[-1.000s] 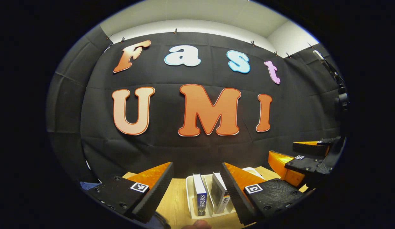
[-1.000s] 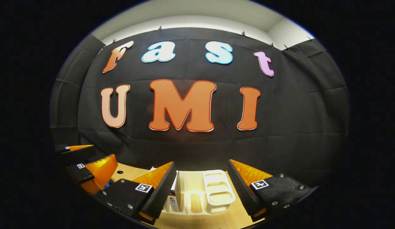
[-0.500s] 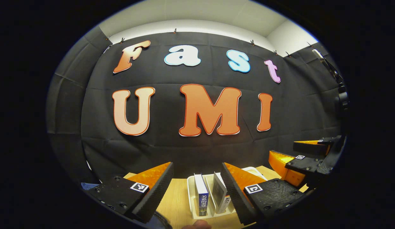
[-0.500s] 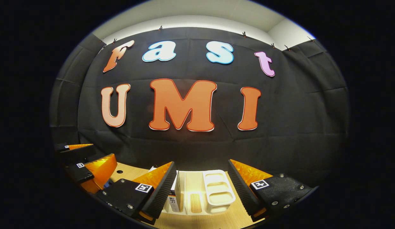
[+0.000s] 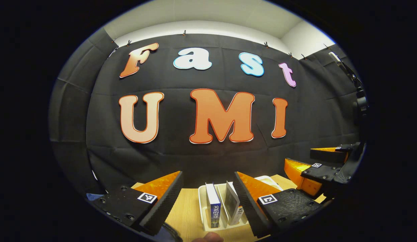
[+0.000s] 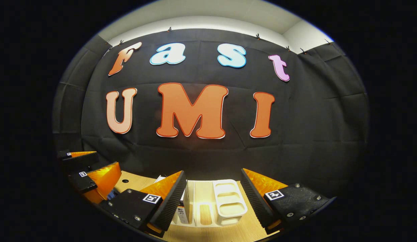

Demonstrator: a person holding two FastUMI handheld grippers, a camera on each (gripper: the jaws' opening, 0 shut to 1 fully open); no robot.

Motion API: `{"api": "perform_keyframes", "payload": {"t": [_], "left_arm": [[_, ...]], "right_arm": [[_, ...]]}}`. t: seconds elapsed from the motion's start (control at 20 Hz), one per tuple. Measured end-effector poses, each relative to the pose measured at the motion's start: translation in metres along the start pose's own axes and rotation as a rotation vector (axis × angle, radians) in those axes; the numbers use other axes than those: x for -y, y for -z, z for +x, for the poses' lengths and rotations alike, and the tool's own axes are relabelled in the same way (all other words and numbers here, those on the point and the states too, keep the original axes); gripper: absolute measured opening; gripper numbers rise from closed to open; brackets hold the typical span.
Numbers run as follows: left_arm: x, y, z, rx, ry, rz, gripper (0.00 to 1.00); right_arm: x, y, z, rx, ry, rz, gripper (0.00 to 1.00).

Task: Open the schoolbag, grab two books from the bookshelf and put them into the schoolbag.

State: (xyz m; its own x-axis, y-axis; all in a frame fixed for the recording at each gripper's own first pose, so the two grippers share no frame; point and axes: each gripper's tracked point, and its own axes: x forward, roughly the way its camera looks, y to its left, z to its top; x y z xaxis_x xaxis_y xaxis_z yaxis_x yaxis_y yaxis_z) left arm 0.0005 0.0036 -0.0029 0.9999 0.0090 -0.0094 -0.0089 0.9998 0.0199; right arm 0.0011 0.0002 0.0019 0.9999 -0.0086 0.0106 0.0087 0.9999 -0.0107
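The left gripper (image 5: 208, 188) is hanging with its fingers wide apart, and two books (image 5: 213, 205) are standing upright in the white bookshelf (image 5: 202, 210) ahead between them. The right gripper (image 6: 213, 186), likewise spread apart, is facing the same bookshelf's small compartments.

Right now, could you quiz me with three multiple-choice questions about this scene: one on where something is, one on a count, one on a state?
1. Where do the books stand?
A. In the white rack on the table
B. Flat on the floor
C. Inside a schoolbag

2. How many books stand in the rack in the left gripper view?
A. Five
B. Two
C. None

3. What state is the left claw in?
A. Shut on a book
B. Shut on nothing
C. Open

Answers: 1 A, the rack's white walls surround them on the wooden table. 2 B, a blue-spined one beside a pale one. 3 C, its fingers stand wide apart, gripping nothing.
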Motion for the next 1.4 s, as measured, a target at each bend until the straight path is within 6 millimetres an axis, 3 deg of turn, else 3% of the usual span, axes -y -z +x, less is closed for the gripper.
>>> {"api": "perform_keyframes", "payload": {"t": [0.95, 1.2, 1.4], "left_arm": [[-0.008, -0.002, 0.0, 0.019, -0.025, -0.013, 0.93], [-0.023, -0.002, 0.003, 0.027, -0.055, -0.012, 0.92], [-0.036, 0.01, 0.005, -0.012, -0.075, -0.003, 0.93]], "right_arm": [[0.002, 0.002, 0.001, 0.001, 0.011, -0.016, 0.96], [0.002, 0.004, 0.002, -0.006, 0.006, -0.019, 0.96], [0.003, 0.007, 0.003, -0.013, 0.008, -0.021, 0.96]]}}
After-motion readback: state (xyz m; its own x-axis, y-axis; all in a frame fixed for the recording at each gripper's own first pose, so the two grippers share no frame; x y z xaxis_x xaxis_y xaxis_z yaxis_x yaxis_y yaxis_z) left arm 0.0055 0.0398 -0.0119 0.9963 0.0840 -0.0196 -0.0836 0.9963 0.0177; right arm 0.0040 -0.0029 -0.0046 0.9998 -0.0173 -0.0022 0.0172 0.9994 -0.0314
